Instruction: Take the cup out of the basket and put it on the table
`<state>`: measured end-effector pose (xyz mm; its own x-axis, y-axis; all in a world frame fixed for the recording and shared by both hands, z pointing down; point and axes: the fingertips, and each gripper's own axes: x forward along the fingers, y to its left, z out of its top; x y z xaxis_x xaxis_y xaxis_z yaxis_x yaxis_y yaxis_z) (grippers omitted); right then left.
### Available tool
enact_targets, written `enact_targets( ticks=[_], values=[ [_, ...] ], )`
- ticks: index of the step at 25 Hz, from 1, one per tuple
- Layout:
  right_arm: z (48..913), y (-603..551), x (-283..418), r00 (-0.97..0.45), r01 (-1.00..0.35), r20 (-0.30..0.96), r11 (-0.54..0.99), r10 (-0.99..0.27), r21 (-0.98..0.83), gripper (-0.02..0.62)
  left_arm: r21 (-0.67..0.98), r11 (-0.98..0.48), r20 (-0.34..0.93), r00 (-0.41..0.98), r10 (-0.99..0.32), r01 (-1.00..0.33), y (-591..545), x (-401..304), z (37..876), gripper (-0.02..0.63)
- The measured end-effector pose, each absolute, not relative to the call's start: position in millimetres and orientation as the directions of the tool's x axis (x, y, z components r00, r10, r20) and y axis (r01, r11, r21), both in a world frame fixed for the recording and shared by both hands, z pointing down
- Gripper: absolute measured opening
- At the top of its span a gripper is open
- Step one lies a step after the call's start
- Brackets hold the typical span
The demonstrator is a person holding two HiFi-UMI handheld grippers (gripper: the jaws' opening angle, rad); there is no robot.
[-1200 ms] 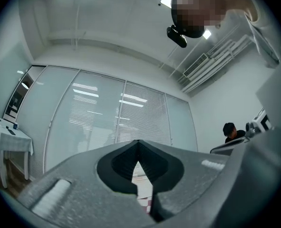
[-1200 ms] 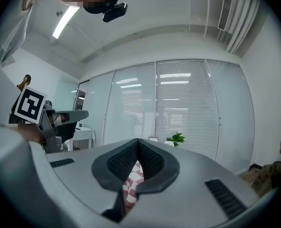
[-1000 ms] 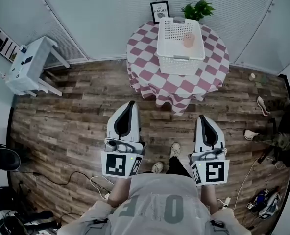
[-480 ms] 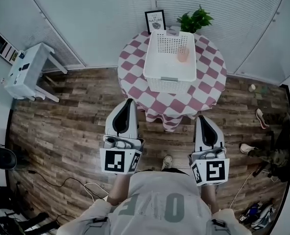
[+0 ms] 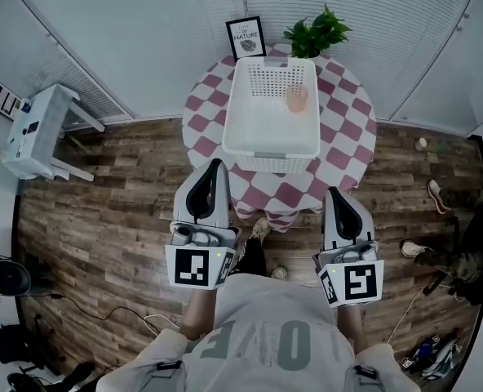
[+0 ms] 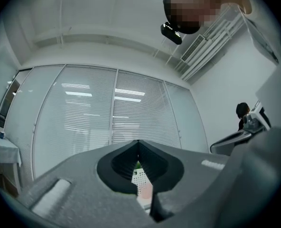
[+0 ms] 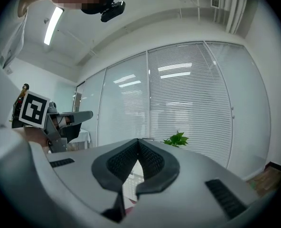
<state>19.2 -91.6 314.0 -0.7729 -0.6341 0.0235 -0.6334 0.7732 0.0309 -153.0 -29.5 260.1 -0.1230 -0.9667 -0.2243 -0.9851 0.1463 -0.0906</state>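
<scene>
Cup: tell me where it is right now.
In the head view the pink cup sits inside the white basket on the checkered table, toward its far right corner, near the plant.

Round table point(image 5: 343, 131) with basket point(image 5: 270, 150), frame point(image 5: 246, 37), plant point(image 5: 315, 34)

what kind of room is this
Probably an office room: glass partition walls with white blinds, wood-plank floor, and a round table in a red-and-white checked cloth holding a white plastic basket.

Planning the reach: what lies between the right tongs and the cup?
In the head view, a strip of checkered tablecloth and the white basket's near wall lie between the right tongs and the cup.
</scene>
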Motion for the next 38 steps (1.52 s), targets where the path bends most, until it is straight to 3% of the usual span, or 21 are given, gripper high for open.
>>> enact_targets(
  ticks=[12,21,25,30,38],
  values=[
    [280.7,-172.2,-66.9,-0.740,-0.667,0.014,0.736,-0.673,0.118,0.009,-0.084,0.043,-0.244,-0.021,-0.969,-0.996,-127.3,-221.8,245.5,0.003],
    [285.8,-209.9,-135.7,-0.765,-0.633,0.037,0.761,-0.643,0.144,0.009,-0.020,0.120,-0.231,-0.112,-0.966,-0.993,-167.1,-306.6,263.9,0.003],
    [299.2,-228.9,-123.4,-0.770,-0.608,0.065,0.760,-0.635,0.229,0.009,-0.072,0.127,-0.231,-0.107,-0.967,-0.989,-187.4,-303.0,260.4,0.003],
    [313.3,-269.9,-102.3,-0.805,-0.579,0.070,0.806,-0.589,0.121,0.009,-0.192,0.108,-0.211,-0.067,-0.975,-0.975,-229.1,-279.6,249.7,0.003],
    [324.3,-317.7,-62.7,-0.732,-0.682,0.036,0.731,-0.681,-0.027,0.009,-0.398,-0.060,-0.054,0.089,-0.995,-0.915,-297.3,-223.2,274.4,0.003]
  ],
)
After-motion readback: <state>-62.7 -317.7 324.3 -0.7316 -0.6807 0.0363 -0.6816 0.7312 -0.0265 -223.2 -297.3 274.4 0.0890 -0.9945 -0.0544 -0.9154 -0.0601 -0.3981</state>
